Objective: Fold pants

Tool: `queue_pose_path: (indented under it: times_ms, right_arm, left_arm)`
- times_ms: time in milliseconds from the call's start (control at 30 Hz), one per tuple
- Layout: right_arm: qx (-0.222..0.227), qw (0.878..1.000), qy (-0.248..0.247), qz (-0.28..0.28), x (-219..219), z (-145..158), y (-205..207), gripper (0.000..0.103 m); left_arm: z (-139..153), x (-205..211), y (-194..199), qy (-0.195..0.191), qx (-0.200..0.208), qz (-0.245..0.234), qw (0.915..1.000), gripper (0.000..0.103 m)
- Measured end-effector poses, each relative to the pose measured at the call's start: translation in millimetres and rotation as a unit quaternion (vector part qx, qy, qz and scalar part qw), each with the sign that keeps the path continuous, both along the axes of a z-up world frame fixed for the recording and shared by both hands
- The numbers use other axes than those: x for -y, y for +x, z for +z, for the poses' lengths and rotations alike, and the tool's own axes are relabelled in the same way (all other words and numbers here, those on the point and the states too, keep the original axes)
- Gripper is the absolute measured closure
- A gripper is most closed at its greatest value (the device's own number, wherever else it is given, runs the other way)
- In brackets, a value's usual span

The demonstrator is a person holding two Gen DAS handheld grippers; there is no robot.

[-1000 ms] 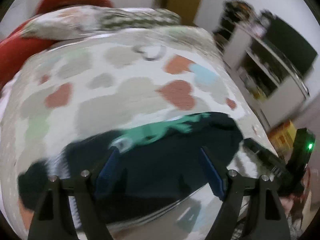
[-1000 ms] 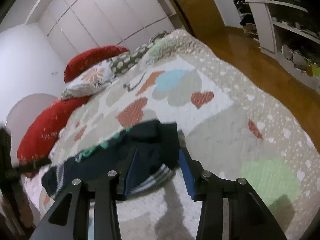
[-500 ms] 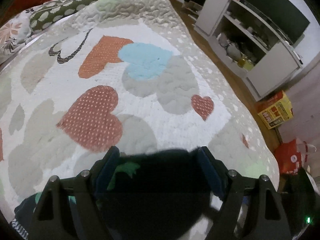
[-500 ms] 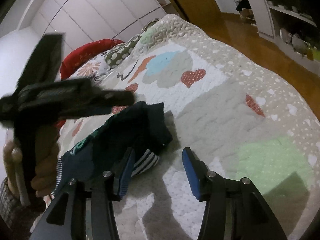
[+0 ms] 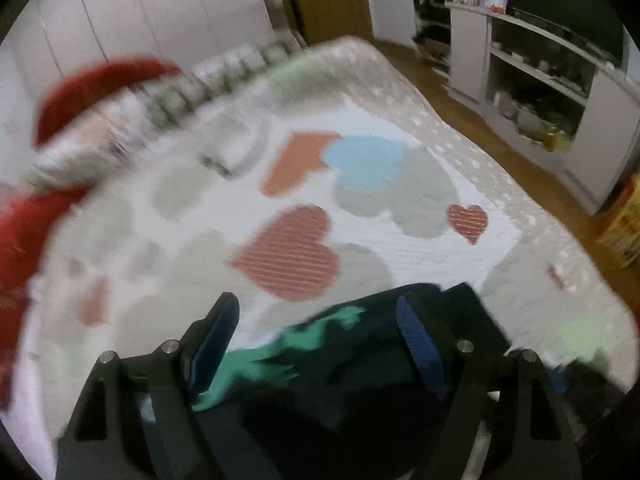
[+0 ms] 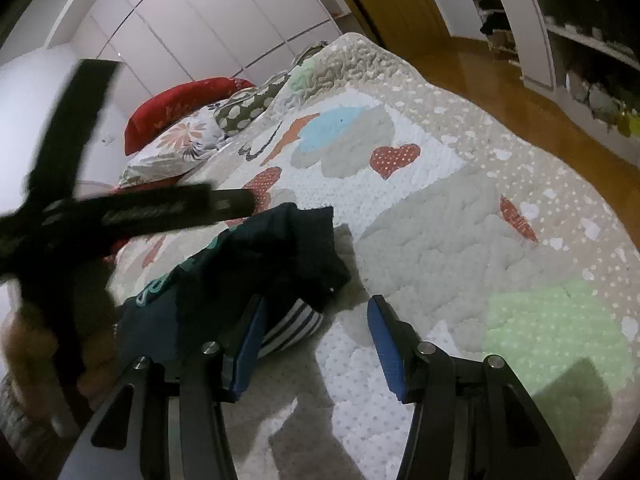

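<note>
1. Right gripper [image 6: 316, 340]: blue-padded fingers [image 6: 250, 340] partly spread and opening; nothing pinched, only the quilt showing in the gap, the left pad just beside the striped cuff.
2. Left gripper [image 5: 316, 344]: blue-padded fingers [image 5: 420, 344] standing wide, dark cloth lying between and under them; no pad seen pressing on it, though the blur leaves contact uncertain.
3. Dark navy pants with teal lettering and a white-striped cuff [image 6: 256, 264]: lying bunched and partly folded on the heart-patterned quilted bed [image 6: 440, 220], toward the near edge.
4. Key relation: bundle lying ahead and to the left of the right fingers, long axis slanting from the near left toward the squared dark end further up the bed; striped cuff nearest the right fingers.
5. Nearer of the two: judged to be the left, reaching over the bundle from its left side, its black body crossing above the cloth in the right wrist view.
6. Pose: both angled downward at the bed; a hand [image 6: 24, 344] gripping the left handle at the picture's lower left, blurred.
7. Next move, as a judgement: a fresh grasp on an edge of the bundle.
</note>
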State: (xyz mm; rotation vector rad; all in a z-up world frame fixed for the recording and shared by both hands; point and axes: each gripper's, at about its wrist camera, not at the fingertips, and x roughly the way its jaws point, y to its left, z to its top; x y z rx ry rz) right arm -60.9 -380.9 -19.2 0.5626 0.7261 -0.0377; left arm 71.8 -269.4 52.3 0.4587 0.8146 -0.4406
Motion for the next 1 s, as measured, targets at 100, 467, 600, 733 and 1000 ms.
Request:
queue_pose_path:
  times_ms: [100, 467, 600, 733, 1000]
  right_arm:
    - [0.002, 1.0, -0.015, -0.002, -5, 2, -1, 0.047]
    - [0.011, 0.999, -0.042, 0.003, -20, 13, -7, 0.047]
    - [0.014, 0.999, -0.044, 0.003, -20, 16, -9, 0.047]
    - [0.015, 0.999, -0.043, 0.001, -19, 16, -9, 0.047]
    - [0.009, 0.999, -0.038, -0.002, -14, 9, -8, 0.047]
  left_arm:
    - [10, -13, -19, 0.01, 0.042, -0.003, 0.9991, 0.023]
    - [23, -30, -39, 0.016, 0.065, -0.005, 0.9977, 0.023]
    - [26, -29, -43, 0.015, 0.071, -0.009, 0.9973, 0.023]
    - [27, -26, -44, 0.014, 0.073, -0.012, 0.9972, 0.023]
    - [18, -18, -32, 0.018, 0.06, -0.01, 0.998, 0.023]
